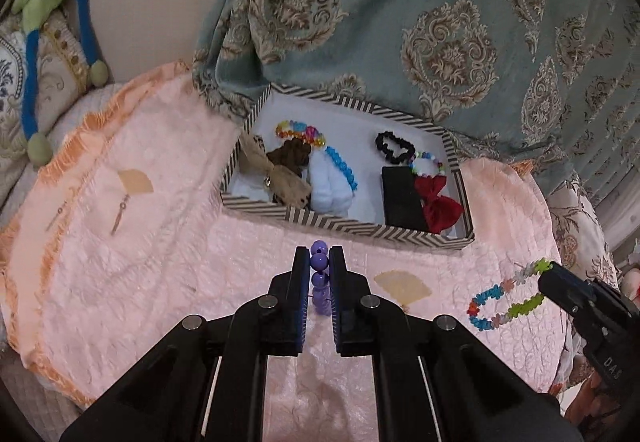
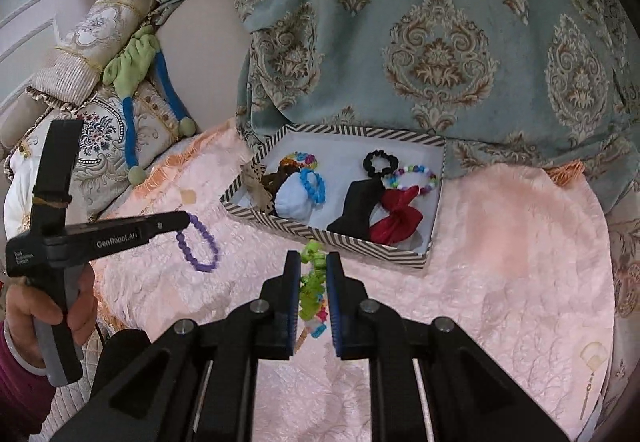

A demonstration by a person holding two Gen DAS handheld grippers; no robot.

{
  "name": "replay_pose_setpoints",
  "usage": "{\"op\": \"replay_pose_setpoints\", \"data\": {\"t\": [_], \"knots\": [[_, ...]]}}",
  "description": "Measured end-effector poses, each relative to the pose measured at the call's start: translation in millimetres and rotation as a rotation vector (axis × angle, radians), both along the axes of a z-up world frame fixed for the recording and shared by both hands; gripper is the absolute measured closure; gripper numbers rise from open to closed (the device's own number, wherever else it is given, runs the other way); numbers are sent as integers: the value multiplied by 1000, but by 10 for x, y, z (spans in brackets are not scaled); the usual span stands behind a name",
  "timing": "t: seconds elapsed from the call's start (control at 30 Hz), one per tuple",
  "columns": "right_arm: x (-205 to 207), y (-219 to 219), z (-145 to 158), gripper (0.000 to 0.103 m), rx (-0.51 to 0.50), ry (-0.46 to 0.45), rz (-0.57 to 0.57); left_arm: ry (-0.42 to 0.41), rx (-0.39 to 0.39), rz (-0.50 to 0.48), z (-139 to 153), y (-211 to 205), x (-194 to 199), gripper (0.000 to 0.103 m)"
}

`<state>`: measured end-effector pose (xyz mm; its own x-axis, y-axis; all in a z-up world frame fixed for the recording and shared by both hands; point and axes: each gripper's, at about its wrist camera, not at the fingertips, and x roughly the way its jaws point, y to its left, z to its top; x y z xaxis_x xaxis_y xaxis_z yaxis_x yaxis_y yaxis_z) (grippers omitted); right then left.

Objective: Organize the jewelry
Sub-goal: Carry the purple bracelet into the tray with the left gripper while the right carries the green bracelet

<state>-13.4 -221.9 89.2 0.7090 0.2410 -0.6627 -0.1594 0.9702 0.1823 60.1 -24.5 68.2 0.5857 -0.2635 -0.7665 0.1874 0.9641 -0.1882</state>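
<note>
1. Fingers of your left gripper [image 1: 320, 262] stand nearly closed, pinching a purple bead bracelet [image 1: 319, 274] that hangs between the pads above the pink quilted cloth [image 1: 140, 262]; in the right wrist view its loop [image 2: 199, 244] dangles from the tips.
2. Your right gripper [image 2: 313, 270] is likewise almost closed, clamped on a multicoloured flower-bead bracelet [image 2: 313, 286], green beads uppermost; the left wrist view shows its whole ring [image 1: 506, 300] hanging from the tips near the cloth's right edge.
3. Both bracelets sit just short of the near wall of the striped box [image 1: 344, 228], which rests at the far edge of the cloth, touching the blue-green damask fabric [image 1: 460, 21] draped behind it.
4. At the cloth's left edge lie patterned cushions [image 2: 104, 145] with a green and blue soft toy [image 2: 136, 57] across them.
5. Count inside the box: four bracelets or bands — a rainbow one [image 1: 300, 131], a blue one [image 1: 342, 165], a black scrunchie [image 1: 394, 147], a pastel bead one [image 1: 428, 163].
6. Also in the box: one red bow [image 1: 438, 207], one black block [image 1: 402, 203], one white bundle [image 1: 330, 187], one brown item [image 1: 290, 157], one tan bow [image 1: 272, 171].
7. You hold two bracelets, one per gripper.
</note>
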Motion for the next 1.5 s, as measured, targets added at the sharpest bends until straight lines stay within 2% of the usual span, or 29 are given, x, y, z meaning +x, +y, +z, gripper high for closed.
{"op": "replay_pose_setpoints", "data": {"t": [0.47,0.7,1.17,1.3,1.5], "knots": [[259,153,-49,90,-12,19,33,4,47,-5,-42,-79,220,103],[635,242,-91,90,-29,36,53,-3,64,7,-46,-86,510,103],[1395,446,-237,91,4,70,101,-7,116,35,-66,-32,1054,103],[1661,489,-372,91,28,95,132,-10,120,42,-44,-38,1208,103],[2147,353,-780,90,-48,183,74,-10,124,26,-6,-189,1488,103]]}}
